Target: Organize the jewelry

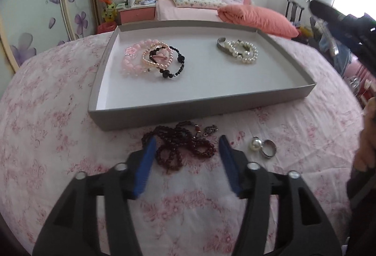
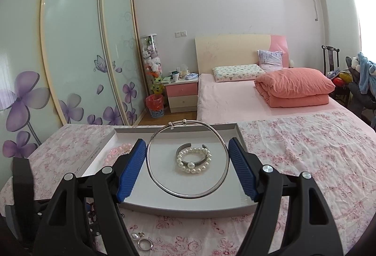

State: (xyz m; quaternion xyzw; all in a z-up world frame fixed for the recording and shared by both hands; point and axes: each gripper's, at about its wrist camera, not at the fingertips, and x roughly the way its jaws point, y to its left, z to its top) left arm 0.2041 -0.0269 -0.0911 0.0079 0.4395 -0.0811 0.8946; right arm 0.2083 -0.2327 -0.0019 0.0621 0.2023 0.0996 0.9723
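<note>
Two grippers work over a bed with a pink flowered sheet point(image 1: 58, 115). A flat gray tray point(image 1: 199, 103) sits on the sheet. The right gripper point(image 2: 187, 167) is up above the tray. A thin silver bangle point(image 2: 225, 162) sits between its blue pads point(image 2: 130, 171). The jaws are spread wide and press on the two sides of the ring, so the bangle hangs in the air over the tray floor. Under it, in the right part of the tray, a white pearl bracelet point(image 2: 193, 159) lies on top of a silver cuff point(image 2: 185, 146). In the left part of the tray there is a small pile: a pink bead bracelet point(image 1: 131, 58), a light pearl bracelet point(image 1: 157, 56) and a black bead bracelet point(image 1: 174, 65), all touching and crossing each other. The left gripper point(image 1: 187, 146) is low over the sheet, just in front of the tray. Its jaws are wide open and hold nothing. A dark red bead necklace point(image 1: 181, 147) lies bunched up on the sheet between its tips. Just beside that, to the right, a pearl ring point(image 1: 256, 143) and a silver ring point(image 1: 269, 149) lie touching each other on the sheet.
</note>
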